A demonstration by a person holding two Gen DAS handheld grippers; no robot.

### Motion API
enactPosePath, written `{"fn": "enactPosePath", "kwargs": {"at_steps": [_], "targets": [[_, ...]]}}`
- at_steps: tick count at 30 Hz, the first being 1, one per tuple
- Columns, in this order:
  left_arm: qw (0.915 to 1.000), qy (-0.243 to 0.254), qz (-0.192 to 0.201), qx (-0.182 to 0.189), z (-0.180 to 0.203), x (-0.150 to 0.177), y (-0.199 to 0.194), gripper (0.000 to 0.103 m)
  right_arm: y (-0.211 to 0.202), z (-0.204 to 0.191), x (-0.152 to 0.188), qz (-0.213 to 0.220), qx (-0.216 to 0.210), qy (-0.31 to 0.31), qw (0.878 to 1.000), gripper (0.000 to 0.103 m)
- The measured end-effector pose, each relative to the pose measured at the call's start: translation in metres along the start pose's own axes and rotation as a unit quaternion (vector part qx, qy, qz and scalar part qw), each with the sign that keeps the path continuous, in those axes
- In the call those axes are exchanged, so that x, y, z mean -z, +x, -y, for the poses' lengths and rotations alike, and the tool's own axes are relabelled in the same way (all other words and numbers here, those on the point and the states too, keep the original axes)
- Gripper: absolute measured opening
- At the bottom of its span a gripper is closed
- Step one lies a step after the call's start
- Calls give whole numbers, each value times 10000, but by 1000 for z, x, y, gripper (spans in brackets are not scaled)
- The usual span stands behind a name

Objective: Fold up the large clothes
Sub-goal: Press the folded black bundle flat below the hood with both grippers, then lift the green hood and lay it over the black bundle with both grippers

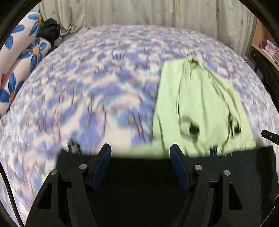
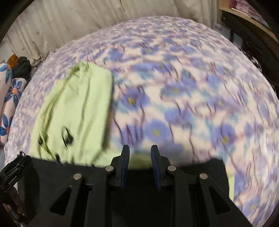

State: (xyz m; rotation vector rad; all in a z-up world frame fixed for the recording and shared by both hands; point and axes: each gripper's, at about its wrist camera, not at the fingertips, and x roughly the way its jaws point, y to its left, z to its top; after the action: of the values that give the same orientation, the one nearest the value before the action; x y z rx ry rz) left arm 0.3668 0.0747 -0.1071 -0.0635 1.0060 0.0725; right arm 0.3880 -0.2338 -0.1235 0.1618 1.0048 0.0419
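A light green garment [image 1: 200,108] lies partly folded on a bed with a blue-flower sheet [image 1: 95,83]. In the left wrist view it sits right of centre, its near edge reaching under my left gripper [image 1: 140,150], which is open and empty. In the right wrist view the garment [image 2: 75,115] lies at the left, its near edge running under my right gripper [image 2: 140,150], whose jaws stand partly apart with nothing between them. Both views are blurred by motion.
Flowered pillows [image 1: 22,52] and a dark bundle [image 1: 50,29] lie at the bed's far left. A pale curtain [image 1: 139,12] hangs behind the bed. A wooden shelf with pink boxes [image 1: 268,45] stands at the right.
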Motion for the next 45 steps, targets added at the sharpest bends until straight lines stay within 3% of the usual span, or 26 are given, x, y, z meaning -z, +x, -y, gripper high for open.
{"fn": "enactPosePath", "kwargs": {"at_steps": [2, 6, 13, 18, 20, 21, 22, 23, 24, 25, 30, 35, 39, 42, 45], "targets": [[10000, 57, 73, 19, 0, -19, -2, 69, 0, -6, -19, 37, -217, 41, 9997, 26], [9998, 113, -77, 168, 0, -58, 18, 69, 10, -17, -51, 25, -572, 153, 9982, 44], [9967, 21, -597, 550, 7, -99, 80, 69, 63, -33, -92, -356, -863, 380, 9949, 44], [9931, 95, -980, 633, 17, -102, 120, 69, 103, -33, -103, -693, -830, 527, 9927, 44], [9930, 271, -929, 671, 23, -101, 129, 49, 115, -33, -104, -783, -1014, 558, 9902, 44], [9931, 368, -847, 720, 24, -101, 129, 15, 118, -34, -104, -792, -1033, 510, 9902, 44], [9912, 467, -852, 899, 28, -102, 130, 3, 120, -38, -103, -813, -986, 401, 9910, 42], [9915, 464, -852, 871, 30, -101, 129, 2, 121, -42, -102, -790, -892, 267, 9925, 36], [9922, 469, -842, 793, 33, -102, 128, 1, 120, -46, -101, -845, -884, 169, 9923, 7], [9932, 503, -784, 704, 35, -102, 123, 1, 116, -50, -99, -817, -861, 107, 9929, 1], [9961, 394, -472, 626, 29, -104, 78, 0, 62, -57, -93, -266, -965, -138, 9949, 1], [9960, 530, -2, 716, 14, -83, -4, 0, -26, -54, -58, 454, -1254, -509, 9898, 1], [9932, 358, 328, 1062, -11, -37, -70, 1, -96, -46, 3, 875, -1542, -820, 9807, 1], [9908, 210, 310, 1303, -27, 13, -102, 2, -121, -43, 52, 921, -1370, -982, 9814, 5], [9912, -28, 181, 1308, -44, 65, -116, 2, -124, -29, 108, 552, -1097, -1004, 9873, 20]]}}
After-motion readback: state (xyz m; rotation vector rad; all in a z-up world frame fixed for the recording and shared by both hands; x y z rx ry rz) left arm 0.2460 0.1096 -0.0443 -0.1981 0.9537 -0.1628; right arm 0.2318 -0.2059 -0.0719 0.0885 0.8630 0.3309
